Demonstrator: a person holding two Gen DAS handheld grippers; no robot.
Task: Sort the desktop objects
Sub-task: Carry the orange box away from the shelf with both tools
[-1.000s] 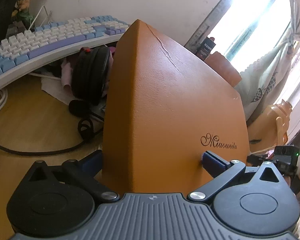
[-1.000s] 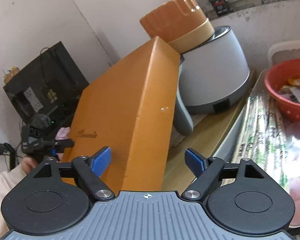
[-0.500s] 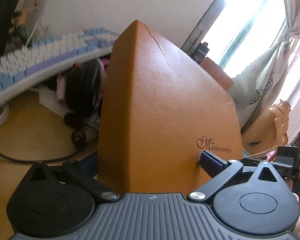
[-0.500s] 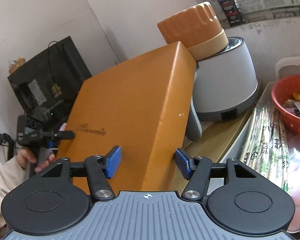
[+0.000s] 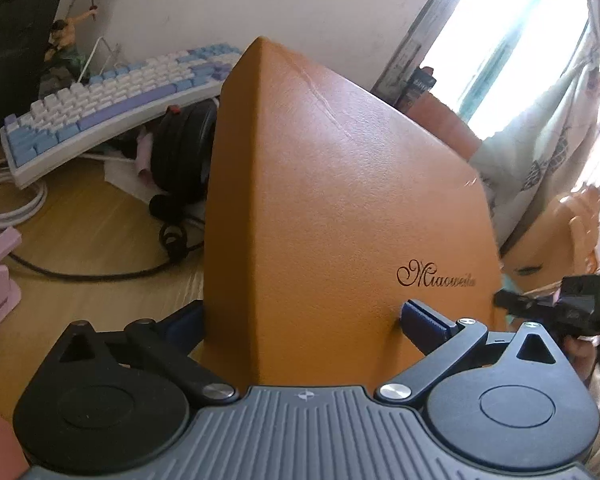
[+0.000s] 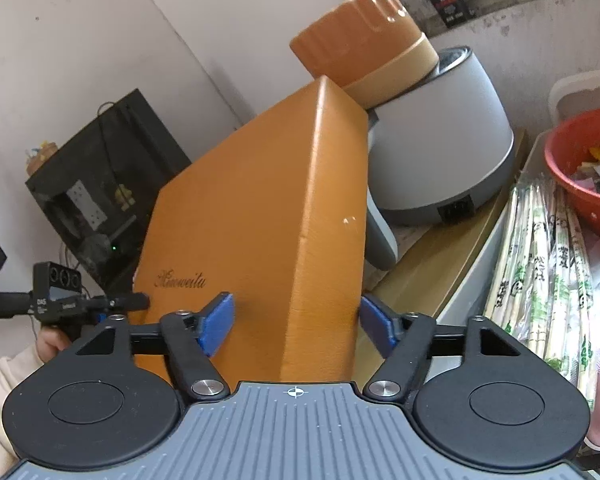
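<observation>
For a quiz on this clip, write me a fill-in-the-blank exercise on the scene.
1. Both grippers clamp the same ____ box.
2. The left gripper and the right gripper each have ____ pads.
3. The keyboard in the left view has white, purple and ____ keys.

Missing: orange; blue; blue

Cluttered wooden surface (image 5: 80, 236)
On it lay a blue-and-white keyboard (image 5: 112, 92), black headphones (image 5: 184, 148), a black cable (image 5: 80, 272), white cables (image 5: 16, 208) and a grey appliance (image 6: 440, 140).
</observation>
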